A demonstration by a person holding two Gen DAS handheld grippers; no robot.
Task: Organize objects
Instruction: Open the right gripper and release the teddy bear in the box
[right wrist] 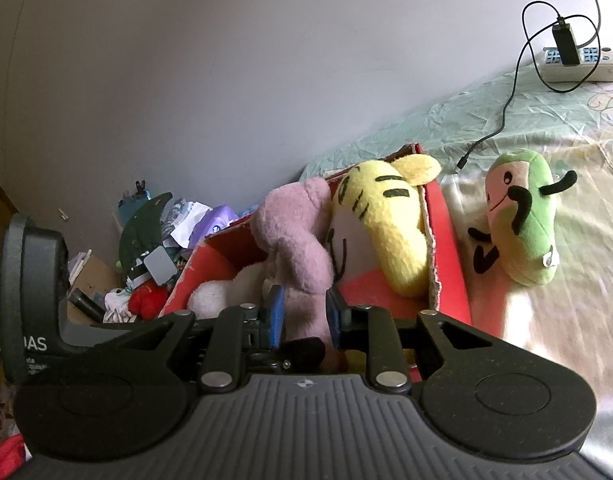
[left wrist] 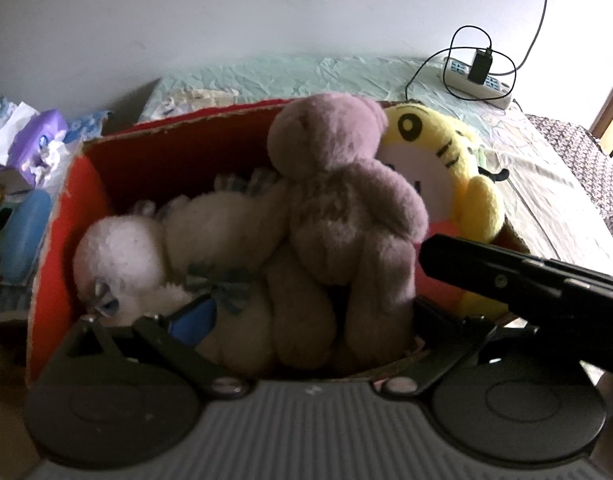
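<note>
- Our right gripper was closed on the purple bear, above the red box.
- We judged it best to lower the bear fully before letting go.
- The bear stood nearly upright, head up.
- We could not tell the state of our left gripper.

The bed wears a pale green, wrinkled sheet. The red box sits on it at the left, close to the wall. Just right of the box lies a green plush, apart from it. At the far right a white power strip rests on the sheet with a black charger plugged in, its cable trailing toward the box.
</note>
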